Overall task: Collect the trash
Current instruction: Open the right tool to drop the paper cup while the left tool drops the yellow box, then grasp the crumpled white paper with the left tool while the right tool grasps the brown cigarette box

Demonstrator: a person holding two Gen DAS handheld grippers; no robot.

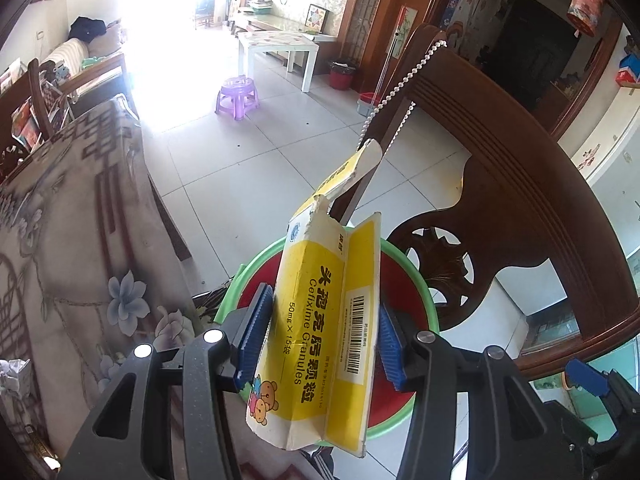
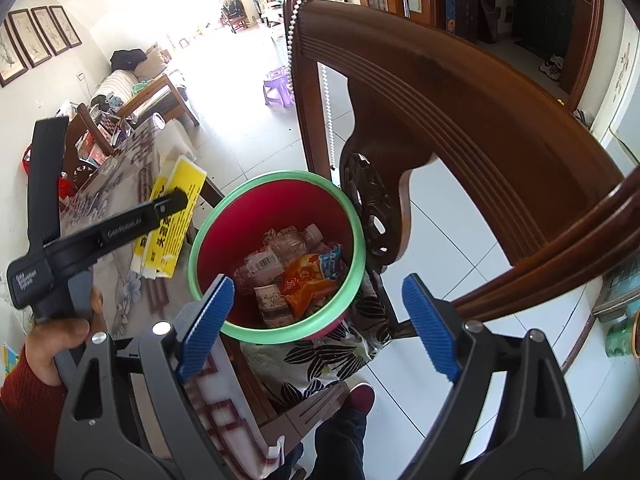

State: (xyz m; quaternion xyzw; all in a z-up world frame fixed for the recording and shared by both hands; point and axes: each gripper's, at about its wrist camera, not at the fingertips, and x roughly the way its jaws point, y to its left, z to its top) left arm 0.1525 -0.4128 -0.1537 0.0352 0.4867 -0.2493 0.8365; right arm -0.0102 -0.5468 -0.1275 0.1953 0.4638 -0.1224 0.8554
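So, left wrist view first: the left gripper point(image 1: 320, 336) has its blue pads point(image 1: 256, 328) pinched on a yellow medicine box point(image 1: 316, 320), flattened and torn open at the top, with "Cefixime Granules" and a barcode printed on it. The box is held upright and sits right in front of a red bin with a green rim point(image 1: 424, 292), which peeks out on both sides behind it. To the left is a table with a floral cloth point(image 1: 80, 240), to the right a dark carved wooden chair point(image 1: 520, 200) with a string of white beads point(image 1: 404, 80) hanging off its corner. Further back on the tiled floor there's a purple stool point(image 1: 237, 98).

Right wrist view: the right gripper point(image 2: 320, 320) is spread wide with nothing between its blue pads point(image 2: 208, 320), hovering above the near rim of the bin point(image 2: 276, 332). Inside the bin are a crushed plastic bottle point(image 2: 276, 256), an orange snack wrapper point(image 2: 308, 284) and a paper cup point(image 2: 272, 304). The left gripper point(image 2: 176, 200) shows up on the left, gripped by the person's hand point(image 2: 60, 336) in a red sleeve, holding the yellow box point(image 2: 172, 216) over the table edge, just beside the bin and not yet inside it. The bin seems to rest on a leaf-print cushion point(image 2: 320, 356) on the chair.
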